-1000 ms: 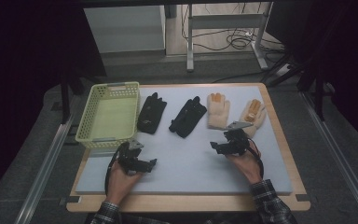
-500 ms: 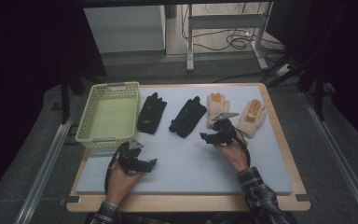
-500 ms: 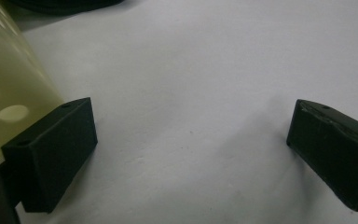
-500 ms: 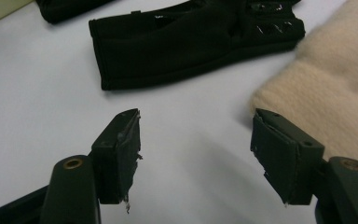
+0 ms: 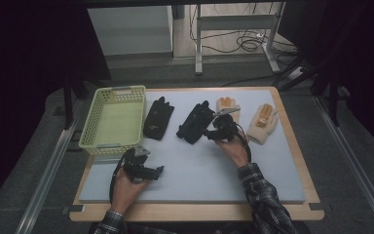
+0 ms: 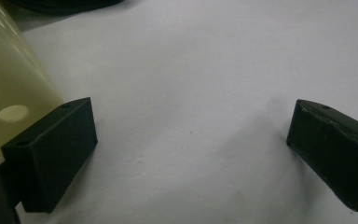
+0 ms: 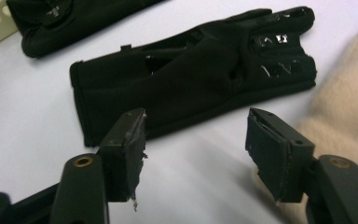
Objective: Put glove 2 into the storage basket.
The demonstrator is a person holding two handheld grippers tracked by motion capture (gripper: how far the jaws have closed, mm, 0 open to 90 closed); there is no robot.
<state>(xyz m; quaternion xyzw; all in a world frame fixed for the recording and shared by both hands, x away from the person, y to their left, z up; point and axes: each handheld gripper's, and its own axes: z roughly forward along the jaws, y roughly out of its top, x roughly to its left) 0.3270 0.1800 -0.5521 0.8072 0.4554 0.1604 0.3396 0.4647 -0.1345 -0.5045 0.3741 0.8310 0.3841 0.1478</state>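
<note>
Second black glove (image 5: 195, 122): we are seeing it lying flat on the pale mat, to the right of the basket, past the first black glove; in the right gripper view (image 7: 200, 65) it is stretching across just beyond the jaw tips, apart from them.
Right gripper (image 5: 213, 133): we are seeing it hovering just beside the second black glove's near right edge, its jaws standing spread with bare mat between them (image 7: 193, 154); it is gripping nothing.
Right hand (image 5: 234, 148): we are seeing it reaching in from the near edge, a plaid sleeve (image 5: 263, 200) behind it.
First black glove (image 5: 158, 118): we are finding it lying between the basket and the second black glove, apart from both.
Cream gloves: we are seeing one (image 5: 227, 105) just right of the second black glove, behind the right gripper, and another (image 5: 263, 123) farther right still.
Basket (image 5: 88, 141): we are seeing this yellow-green perforated tub sitting at the mat's left edge.
Left gripper (image 5: 152, 171): we are seeing it resting low near the basket's near right corner, jaws wide apart over bare mat (image 6: 191, 140).
Mat (image 5: 195, 180): we are seeing it covering the wooden table (image 5: 199, 212).
</note>
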